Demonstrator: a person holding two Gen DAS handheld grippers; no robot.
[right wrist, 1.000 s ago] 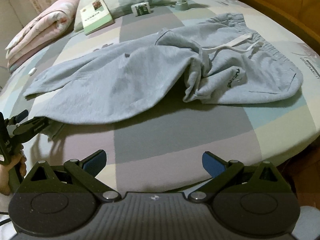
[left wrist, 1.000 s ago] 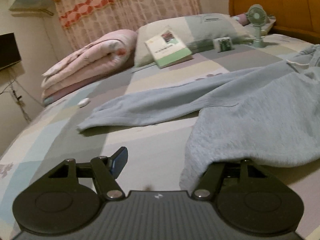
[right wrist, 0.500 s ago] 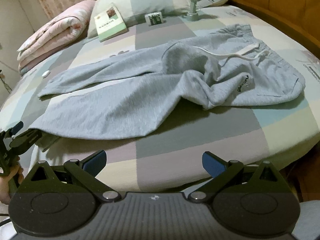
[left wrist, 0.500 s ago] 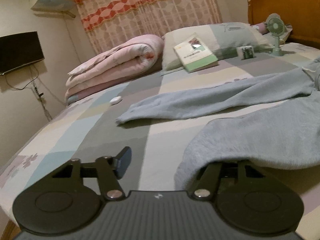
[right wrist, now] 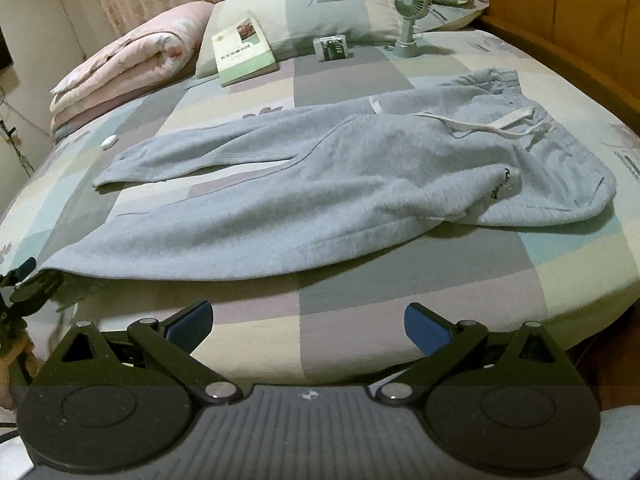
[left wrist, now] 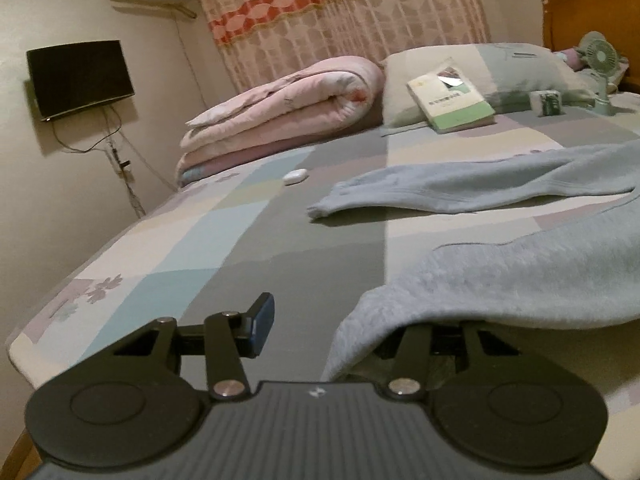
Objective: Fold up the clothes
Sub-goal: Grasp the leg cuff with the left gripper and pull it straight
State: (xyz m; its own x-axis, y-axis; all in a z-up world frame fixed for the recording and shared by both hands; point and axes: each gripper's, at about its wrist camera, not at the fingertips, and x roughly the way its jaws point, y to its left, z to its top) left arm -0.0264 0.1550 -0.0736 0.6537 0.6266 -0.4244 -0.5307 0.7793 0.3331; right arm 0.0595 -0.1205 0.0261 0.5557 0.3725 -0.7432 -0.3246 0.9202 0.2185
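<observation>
Light grey sweatpants (right wrist: pixel 320 184) lie spread across the patchwork bed sheet (right wrist: pixel 400 300), waistband at the right, legs reaching left. In the left wrist view the near leg cuff (left wrist: pixel 500 280) drapes over my left gripper's right finger and hides it; the left finger (left wrist: pixel 262 326) stands apart. My left gripper (left wrist: pixel 340 332) is open with the jaws wide, and it also shows at the sheet's left edge in the right wrist view (right wrist: pixel 30 284). My right gripper (right wrist: pixel 308 326) is open and empty, just off the bed's near edge.
A folded pink quilt (right wrist: pixel 128 64), a pillow (right wrist: pixel 312 12) with a green book (right wrist: pixel 244 52), a small box (right wrist: pixel 332 48) and a green fan (right wrist: pixel 410 16) stand at the head. A small white object (right wrist: pixel 109 142) lies near the far cuff. Wooden headboard (right wrist: pixel 560 20) at right.
The near leg has been drawn out to the left and the bunched middle of the pants has flattened. Both cameras have pulled back and risen a little.
</observation>
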